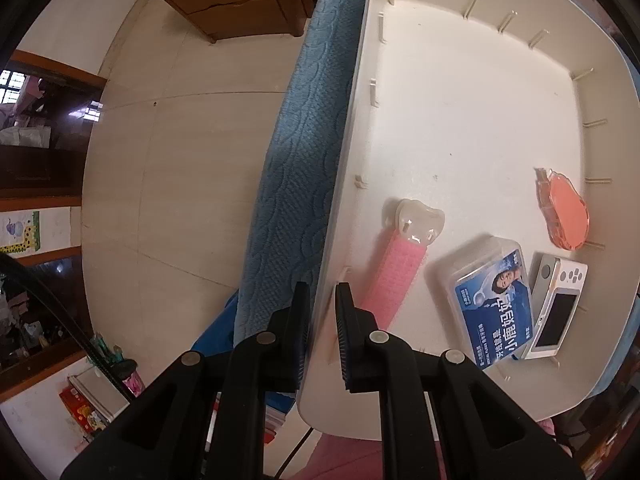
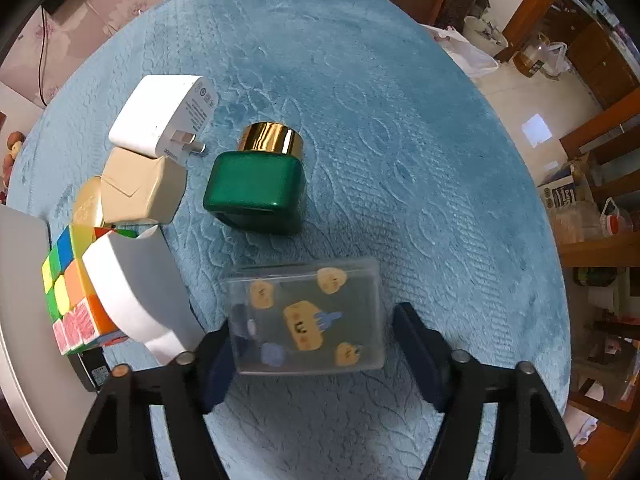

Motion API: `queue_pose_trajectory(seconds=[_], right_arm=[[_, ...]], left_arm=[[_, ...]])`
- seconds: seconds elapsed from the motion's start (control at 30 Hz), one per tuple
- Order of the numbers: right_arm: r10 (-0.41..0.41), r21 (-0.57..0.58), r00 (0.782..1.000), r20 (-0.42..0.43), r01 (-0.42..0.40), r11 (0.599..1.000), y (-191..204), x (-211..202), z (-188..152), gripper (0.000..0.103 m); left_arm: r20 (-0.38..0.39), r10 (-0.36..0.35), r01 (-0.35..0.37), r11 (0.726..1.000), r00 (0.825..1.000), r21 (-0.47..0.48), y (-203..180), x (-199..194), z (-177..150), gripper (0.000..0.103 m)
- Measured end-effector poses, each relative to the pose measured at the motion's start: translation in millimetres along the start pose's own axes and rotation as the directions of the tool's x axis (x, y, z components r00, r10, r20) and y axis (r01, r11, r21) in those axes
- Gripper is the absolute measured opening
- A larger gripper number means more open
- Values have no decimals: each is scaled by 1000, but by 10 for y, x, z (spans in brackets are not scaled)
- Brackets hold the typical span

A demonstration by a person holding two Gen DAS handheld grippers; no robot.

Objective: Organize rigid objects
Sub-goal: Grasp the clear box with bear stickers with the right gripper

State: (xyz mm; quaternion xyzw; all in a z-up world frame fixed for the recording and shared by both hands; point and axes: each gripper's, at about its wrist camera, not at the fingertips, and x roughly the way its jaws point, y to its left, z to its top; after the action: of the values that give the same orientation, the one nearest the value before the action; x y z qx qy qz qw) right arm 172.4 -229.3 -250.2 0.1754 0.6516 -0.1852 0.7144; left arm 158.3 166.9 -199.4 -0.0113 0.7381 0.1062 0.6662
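The left gripper (image 1: 323, 316) is clamped on the near-left wall of the cream tray (image 1: 460, 128), one finger outside and one inside the rim. In my judgement this grip steadies the tray so it can receive items. Already lying on the tray floor, at its near end: a pink strap with a tooth-shaped head (image 1: 400, 256), a blue-labelled clear case (image 1: 492, 300), a small white handheld device (image 1: 556, 304) and an orange piece (image 1: 566, 216) just beyond them.

The right gripper (image 2: 310, 340) points down over the blue cloth (image 2: 400, 120), its jaws half open and straddling a clear plastic box with yellow figures (image 2: 308, 316). The left finger appears to touch the box's side; the right finger stands apart, so no grip is made yet. This box looks to be the next item for the tray.

Waiting on the cloth, far and left: a green bottle with gold cap (image 2: 256, 188), a white charger (image 2: 164, 114), a beige box (image 2: 140, 188) and a colour cube (image 2: 72, 292).
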Motion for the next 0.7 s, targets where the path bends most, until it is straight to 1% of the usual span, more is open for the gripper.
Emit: queue_pose_trajectory(seconds=[0.13, 0.37, 0.57, 0.7], right_arm=[[35, 45, 999, -32, -34, 998, -98, -14, -129, 63], [64, 87, 994, -88, -56, 995, -80, -27, -409, 62], [138, 137, 980, -143, -118, 983, -66, -45, -746, 62], [189, 170, 963, -194, -157, 973, -40, -58, -966, 62]], left_arm=[[7, -8, 8, 1000, 1000, 19, 10, -6, -39, 14], [20, -26, 25, 998, 999, 64, 7, 21, -119, 14], [32, -30, 26, 993, 999, 114, -23, 15, -163, 14], [41, -33, 27, 989, 999, 142, -48, 16, -204, 14]])
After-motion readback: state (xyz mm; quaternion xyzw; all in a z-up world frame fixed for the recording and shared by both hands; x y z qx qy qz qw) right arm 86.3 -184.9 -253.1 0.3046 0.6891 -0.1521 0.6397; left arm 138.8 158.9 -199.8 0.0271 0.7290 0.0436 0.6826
